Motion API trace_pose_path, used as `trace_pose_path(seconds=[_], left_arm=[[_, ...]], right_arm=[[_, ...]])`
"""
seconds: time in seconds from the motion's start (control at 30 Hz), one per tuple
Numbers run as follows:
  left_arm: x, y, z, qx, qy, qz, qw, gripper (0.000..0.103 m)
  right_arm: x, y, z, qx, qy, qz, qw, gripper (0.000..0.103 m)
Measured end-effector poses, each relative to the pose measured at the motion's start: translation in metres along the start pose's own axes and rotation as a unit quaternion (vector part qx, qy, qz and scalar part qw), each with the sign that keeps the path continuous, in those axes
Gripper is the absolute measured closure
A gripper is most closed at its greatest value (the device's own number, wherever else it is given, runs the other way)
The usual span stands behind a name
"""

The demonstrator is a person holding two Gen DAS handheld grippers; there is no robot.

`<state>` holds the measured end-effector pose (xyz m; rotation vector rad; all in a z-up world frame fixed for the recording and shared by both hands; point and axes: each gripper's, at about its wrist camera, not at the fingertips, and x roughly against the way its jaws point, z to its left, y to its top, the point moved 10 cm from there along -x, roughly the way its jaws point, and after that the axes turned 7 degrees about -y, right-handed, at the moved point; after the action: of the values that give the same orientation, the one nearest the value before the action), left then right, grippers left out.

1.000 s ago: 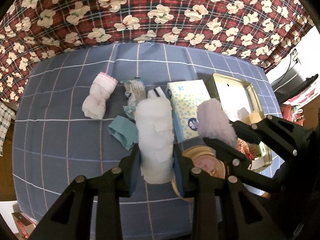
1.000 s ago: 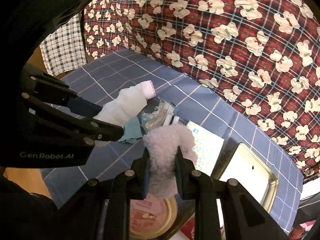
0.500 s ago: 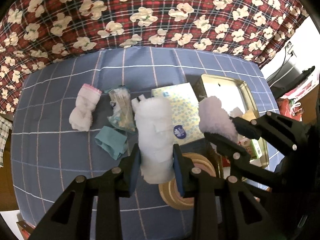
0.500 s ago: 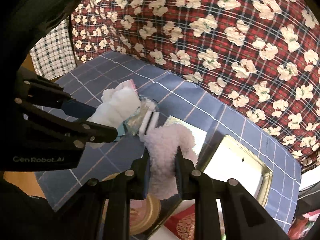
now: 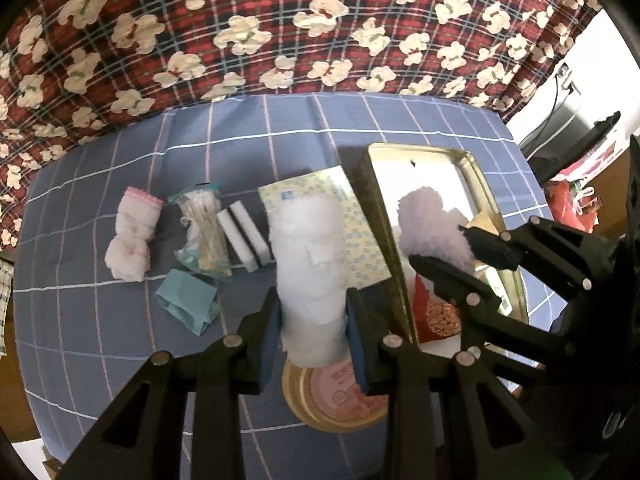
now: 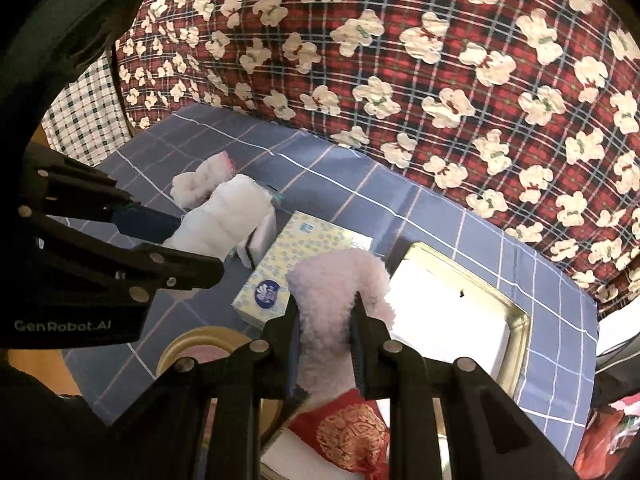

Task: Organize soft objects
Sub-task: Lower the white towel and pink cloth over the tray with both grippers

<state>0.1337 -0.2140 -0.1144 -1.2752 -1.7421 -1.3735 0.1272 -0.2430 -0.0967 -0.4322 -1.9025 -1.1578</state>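
Our left gripper (image 5: pixel 312 320) clamps a fluffy white rolled cloth (image 5: pixel 310 256); our right gripper (image 6: pixel 326 328) pinches a fuzzy pale-lilac sock (image 6: pixel 340 292) over the gold metal tin (image 6: pixel 516 320) ahead.

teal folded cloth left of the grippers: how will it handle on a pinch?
The teal cloth looks thin and loosely folded, so it will likely go floppy and unfold when lifted. It probably weighs very little. Lying flat on the blue tablecloth, a pinch might catch that fabric too.

Round tin lid (image 5: pixel 340 400), lower centre: upper part hidden behind white fluffy roll (image 5: pixel 310 268). Red pouch (image 6: pixel 352 436), bottom edge: partly covered by tongs.
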Motion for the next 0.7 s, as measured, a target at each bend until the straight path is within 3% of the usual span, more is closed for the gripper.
trace_pose_path(seconds=[0.7], left_arm=[[-0.017, 0.008, -0.040, -0.037, -0.016, 0.014, 0.9991, 0.074]], right_arm=[[0.004, -0.022, -0.043, -0.037, -0.026, 0.012, 0.999, 0.080]])
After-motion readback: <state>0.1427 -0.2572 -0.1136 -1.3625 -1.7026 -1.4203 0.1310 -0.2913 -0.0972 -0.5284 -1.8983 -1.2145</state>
